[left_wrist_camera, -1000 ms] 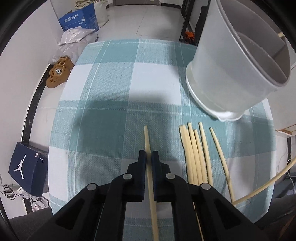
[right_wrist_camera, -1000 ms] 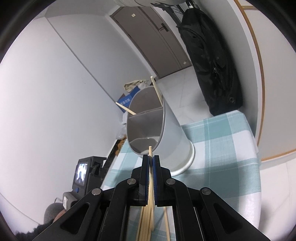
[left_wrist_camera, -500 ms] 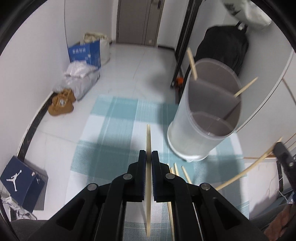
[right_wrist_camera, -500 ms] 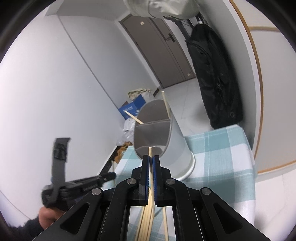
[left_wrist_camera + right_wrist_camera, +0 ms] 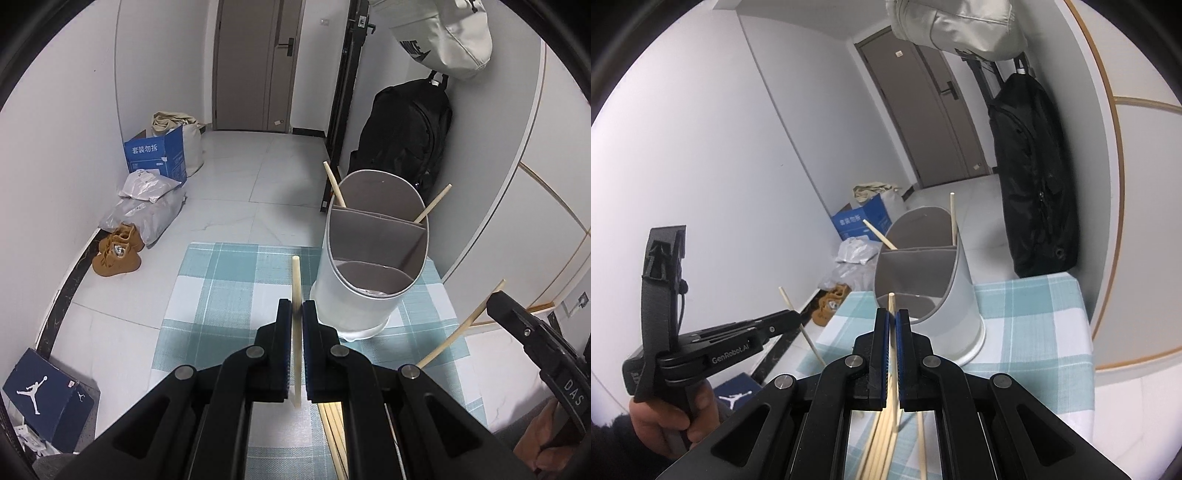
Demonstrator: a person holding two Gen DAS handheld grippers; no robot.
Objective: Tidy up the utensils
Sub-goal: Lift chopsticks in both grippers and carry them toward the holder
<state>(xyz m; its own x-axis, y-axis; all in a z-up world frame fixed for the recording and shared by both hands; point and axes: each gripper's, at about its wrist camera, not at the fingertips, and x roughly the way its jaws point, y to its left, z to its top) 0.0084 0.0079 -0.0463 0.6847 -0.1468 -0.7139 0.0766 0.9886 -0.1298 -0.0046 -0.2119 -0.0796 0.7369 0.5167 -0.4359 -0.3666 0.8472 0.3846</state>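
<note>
My left gripper (image 5: 296, 308) is shut on a wooden chopstick (image 5: 296, 284) and holds it in the air, left of the white divided utensil holder (image 5: 369, 291). My right gripper (image 5: 893, 318) is shut on another chopstick (image 5: 892, 306), in front of the holder (image 5: 945, 295). Two chopsticks (image 5: 334, 184) stand in the holder's far compartment. Several loose chopsticks (image 5: 332, 428) lie on the checked cloth below the grippers. The right gripper (image 5: 495, 295) shows at the right edge of the left wrist view; the left gripper (image 5: 798, 315) shows in the right wrist view.
The small table has a teal and white checked cloth (image 5: 229, 295). A black backpack (image 5: 406, 136) hangs by the wall behind the holder. Boxes (image 5: 155, 155), bags and brown shoes (image 5: 118, 251) lie on the floor to the left.
My left gripper has lifted its chopstick off the cloth and risen well above the table. The right gripper holds its chopstick nearly still, drawn slightly back from the holder.
</note>
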